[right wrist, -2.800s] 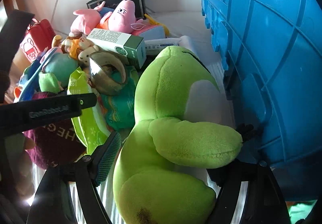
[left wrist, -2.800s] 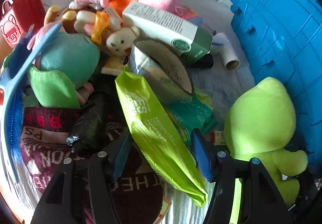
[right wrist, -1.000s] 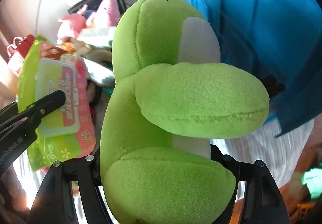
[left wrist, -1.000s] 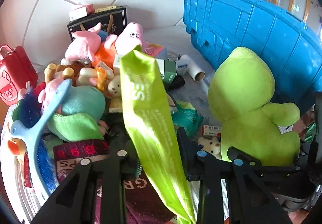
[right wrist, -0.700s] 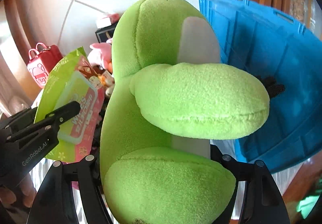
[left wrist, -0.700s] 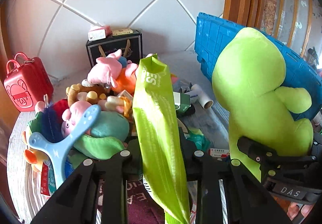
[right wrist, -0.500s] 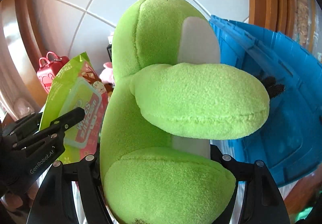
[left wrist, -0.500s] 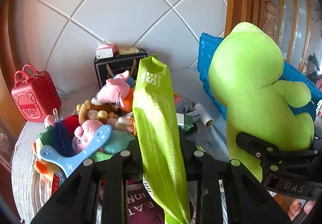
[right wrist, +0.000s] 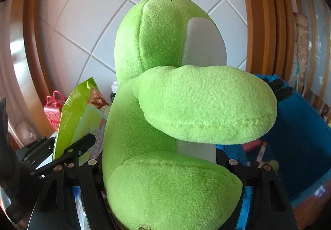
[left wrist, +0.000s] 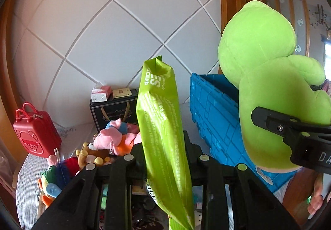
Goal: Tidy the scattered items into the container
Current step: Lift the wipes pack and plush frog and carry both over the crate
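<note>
The left gripper (left wrist: 163, 159) has its jaws pinching a green wipes pack (left wrist: 163, 126); the right gripper (right wrist: 165, 170) clamps a green plush toy (right wrist: 175, 106) between its jaws. Both loads have risen off the pile and now hang clear above it, ready to carry over the blue container (left wrist: 215, 114), right of the left jaws. Beyond and below, remaining toys (left wrist: 115, 139) crowd the striped bench (left wrist: 26, 180) against a tiled wall (left wrist: 115, 29).

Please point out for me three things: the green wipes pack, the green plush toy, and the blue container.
green wipes pack (left wrist: 163, 126), left wrist view, middle of its back face.
green plush toy (right wrist: 165, 188), right wrist view, its lower body.
blue container (left wrist: 215, 118), left wrist view, its outer wall.
</note>
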Demonstrator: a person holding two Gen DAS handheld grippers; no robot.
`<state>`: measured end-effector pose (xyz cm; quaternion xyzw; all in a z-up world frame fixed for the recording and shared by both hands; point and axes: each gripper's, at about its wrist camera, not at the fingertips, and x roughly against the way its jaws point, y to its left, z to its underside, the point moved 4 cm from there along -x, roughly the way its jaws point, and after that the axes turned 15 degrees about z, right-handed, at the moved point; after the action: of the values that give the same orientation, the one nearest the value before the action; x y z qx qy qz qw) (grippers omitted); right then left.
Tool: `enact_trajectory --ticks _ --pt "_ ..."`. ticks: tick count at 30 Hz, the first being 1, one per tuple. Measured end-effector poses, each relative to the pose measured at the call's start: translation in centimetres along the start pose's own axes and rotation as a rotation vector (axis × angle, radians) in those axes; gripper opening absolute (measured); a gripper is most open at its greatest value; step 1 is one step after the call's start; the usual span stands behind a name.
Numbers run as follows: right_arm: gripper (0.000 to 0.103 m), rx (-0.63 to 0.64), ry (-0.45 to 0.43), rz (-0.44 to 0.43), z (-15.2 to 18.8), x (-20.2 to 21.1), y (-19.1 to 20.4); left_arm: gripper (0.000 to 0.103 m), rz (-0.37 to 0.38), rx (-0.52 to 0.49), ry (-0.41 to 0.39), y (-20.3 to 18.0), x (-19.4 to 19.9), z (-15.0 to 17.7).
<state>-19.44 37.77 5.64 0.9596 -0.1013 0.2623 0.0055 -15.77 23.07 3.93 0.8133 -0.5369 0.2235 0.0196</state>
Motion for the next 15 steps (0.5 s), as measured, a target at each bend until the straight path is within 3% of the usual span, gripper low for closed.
enact_trajectory --ticks 9,12,15 --pt "0.073 -0.018 -0.07 0.123 -6.9 0.0 -14.7 0.025 0.117 -0.062 -0.053 -13.4 -6.2 -10.7" --pt "0.073 0.005 -0.047 0.152 -9.1 -1.8 -20.6 0.025 0.166 -0.033 -0.025 -17.9 -10.0 -13.9" --pt "0.073 0.056 0.008 0.178 -10.1 -5.2 -25.4 0.025 0.179 -0.004 0.045 -21.7 -15.2 -15.1"
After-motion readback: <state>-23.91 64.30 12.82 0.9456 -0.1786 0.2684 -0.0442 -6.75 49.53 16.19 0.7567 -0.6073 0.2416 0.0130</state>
